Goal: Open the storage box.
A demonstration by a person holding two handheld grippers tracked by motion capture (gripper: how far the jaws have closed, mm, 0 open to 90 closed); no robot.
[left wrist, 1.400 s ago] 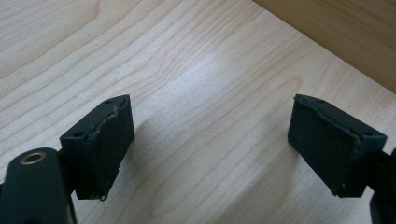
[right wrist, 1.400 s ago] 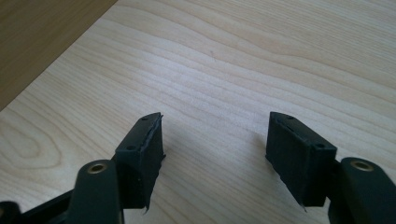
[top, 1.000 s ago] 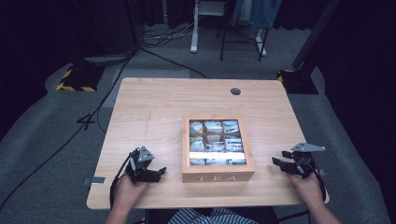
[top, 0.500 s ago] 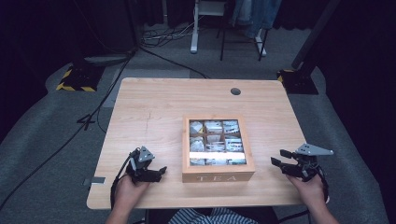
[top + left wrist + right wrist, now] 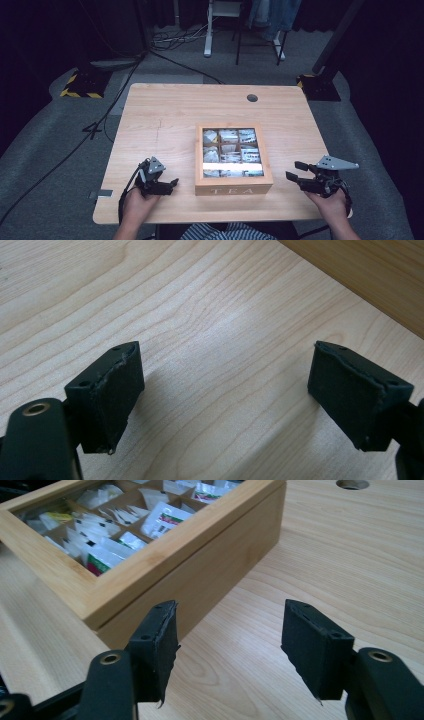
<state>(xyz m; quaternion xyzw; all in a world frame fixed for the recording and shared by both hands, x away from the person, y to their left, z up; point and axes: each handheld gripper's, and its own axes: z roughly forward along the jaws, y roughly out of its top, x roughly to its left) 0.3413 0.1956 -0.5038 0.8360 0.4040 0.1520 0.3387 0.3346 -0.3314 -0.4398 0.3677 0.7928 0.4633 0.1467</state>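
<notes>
Both grippers open and empty, flanking the tea box.
Left gripper (image 5: 167, 184) just left of the wooden tea box (image 5: 233, 189); right gripper (image 5: 295, 171) near its right side, on table (image 5: 165, 115).

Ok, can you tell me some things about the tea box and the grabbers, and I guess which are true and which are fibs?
1. The tea box has TEA written on its front. True.
2. The right gripper is squeezing the box. False: its jaws stand open beside the box with only table between them.
3. The left gripper is open over bare table. True.
4. The box sits at the far left corner of the table. False: it sits near the front edge, between the two grippers.
</notes>
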